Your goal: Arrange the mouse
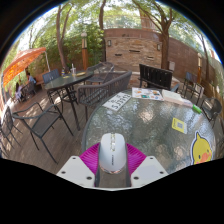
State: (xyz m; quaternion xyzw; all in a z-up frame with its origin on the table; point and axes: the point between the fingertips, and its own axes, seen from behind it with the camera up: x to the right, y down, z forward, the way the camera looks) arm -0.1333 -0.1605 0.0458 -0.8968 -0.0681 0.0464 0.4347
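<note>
Far to the left, beyond the glass, a patio set stands under an orange umbrella [22,62]: a dark patio table [68,80] with metal chairs [42,120] drawn around it, well apart from the work and playing no part in it. Nearer in, the round glass table [150,125] carries the task's things, its patterned top giving a flat, open surface. At its near edge the gripper [113,165] reaches in low, and the white mouse [113,152] sits between the 2 fingers, lengthwise along them with its nose pointing away. The pink pads [90,158] lie close along both of its sides, so the jaws look closed down to the width of the mouse and appear to have hold of it; whether it is lifted or resting on the glass cannot be told. Holding it by its long sides probably keeps it from twisting while it is placed. Further across the table, papers [145,96] lie flat toward the far side, a small yellow note [178,125] sits to the right of centre, and a yellow duck-like toy [202,150] stands near the right rim. The bare glass just ahead of the fingers seems the likely spot for setting the mouse straight.
</note>
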